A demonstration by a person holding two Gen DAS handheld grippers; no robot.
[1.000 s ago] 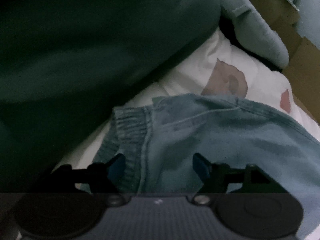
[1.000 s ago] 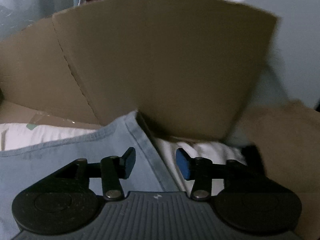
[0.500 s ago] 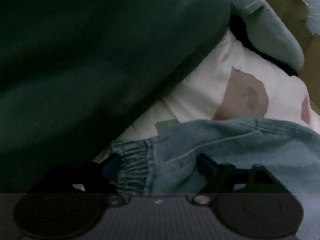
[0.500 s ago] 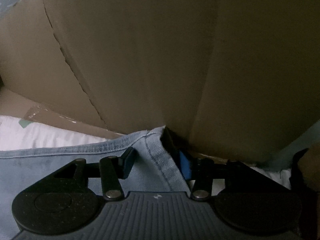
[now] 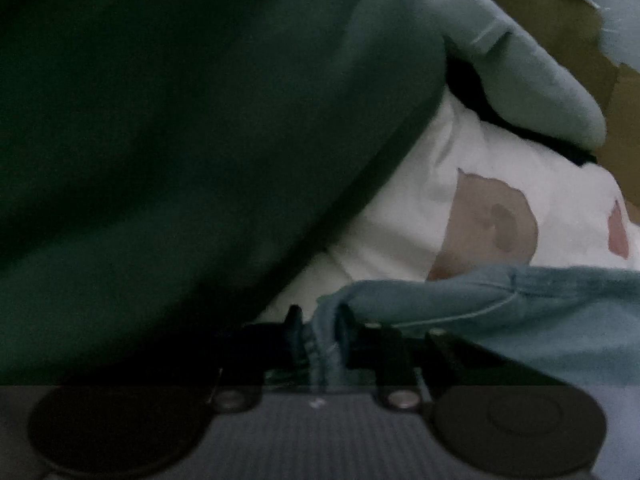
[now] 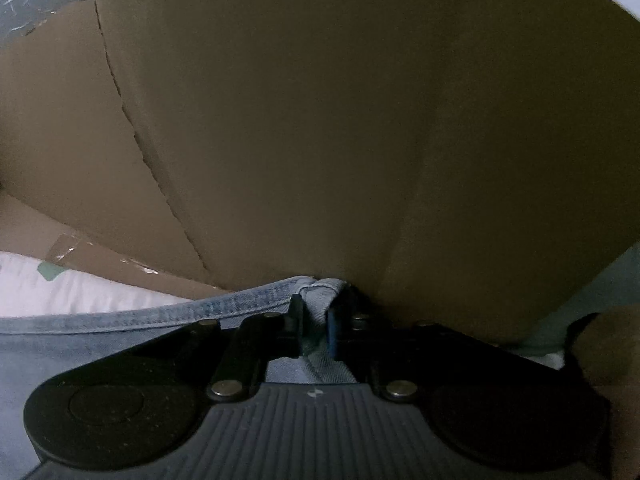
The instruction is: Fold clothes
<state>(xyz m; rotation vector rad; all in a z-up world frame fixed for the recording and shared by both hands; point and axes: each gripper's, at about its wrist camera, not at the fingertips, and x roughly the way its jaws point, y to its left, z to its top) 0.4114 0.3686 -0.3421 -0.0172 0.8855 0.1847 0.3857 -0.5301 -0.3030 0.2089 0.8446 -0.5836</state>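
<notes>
Denim garment [image 5: 520, 312] now pinched — both tongs [image 5: 318, 344] [image 6: 318, 328] closing, earlier apart

The faded blue denim garment [image 5: 520, 320] lies on white bedding, its gathered cuff bunched at one end, a stitched corner [image 6: 320, 292] puckered upward.

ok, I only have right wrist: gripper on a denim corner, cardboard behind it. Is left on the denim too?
Observer: Yes. Left gripper jaws are closing with the denim between them, at its gathered elastic edge.
Operator: Anything crowding it?
Observer: A dark green garment fills the left of that view, right beside the gripper.
Operator: What's under the denim there?
Observer: A white sheet with brown and pink prints.
</notes>
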